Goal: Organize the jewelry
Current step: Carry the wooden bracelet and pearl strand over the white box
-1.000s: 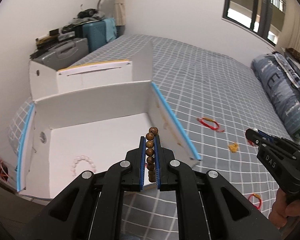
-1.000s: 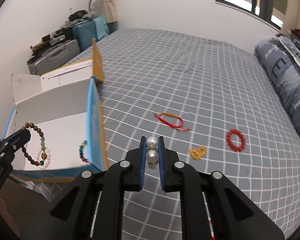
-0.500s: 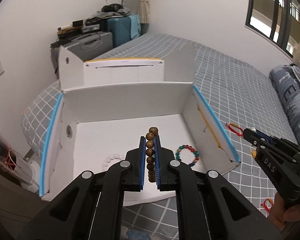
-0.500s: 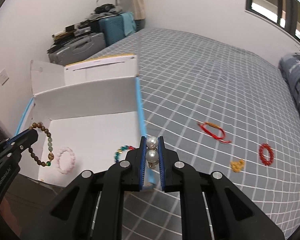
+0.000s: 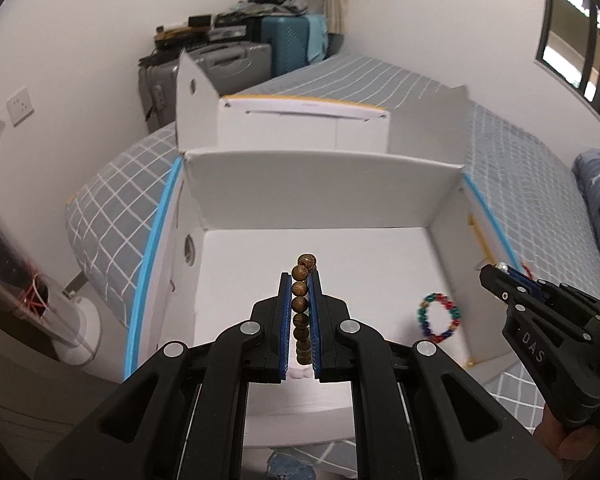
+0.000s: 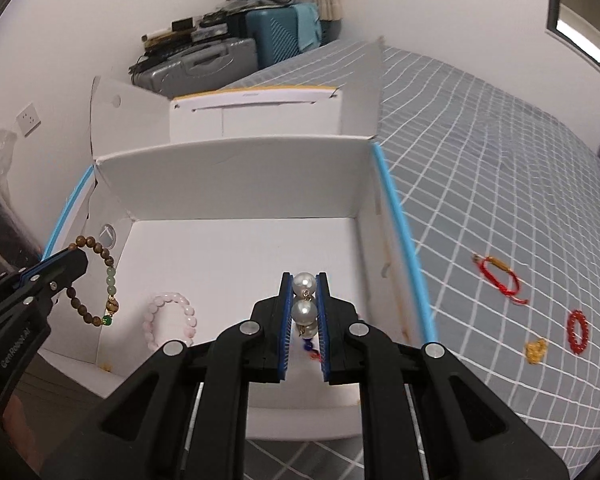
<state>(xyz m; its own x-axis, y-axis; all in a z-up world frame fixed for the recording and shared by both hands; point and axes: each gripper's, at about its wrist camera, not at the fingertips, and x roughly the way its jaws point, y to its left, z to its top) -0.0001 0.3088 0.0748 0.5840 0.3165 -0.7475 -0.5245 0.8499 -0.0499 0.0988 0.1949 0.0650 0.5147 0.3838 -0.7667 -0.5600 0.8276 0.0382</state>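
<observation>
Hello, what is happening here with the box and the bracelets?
A person is sorting jewelry from a bed into a white box. The left gripper is shut on a wooden bead bracelet, the right gripper on a pearl piece; both are over the box. A pink bracelet and a multicolored one already lie inside. Three red and yellow pieces remain on the bed.

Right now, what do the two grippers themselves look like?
Both grippers, the left gripper and the right gripper, are black frames with silver screws and blue pads inside the fingers. White letters mark their sides: "DAS" on the right one, small unclear print on the left. No sleeve shows.
</observation>
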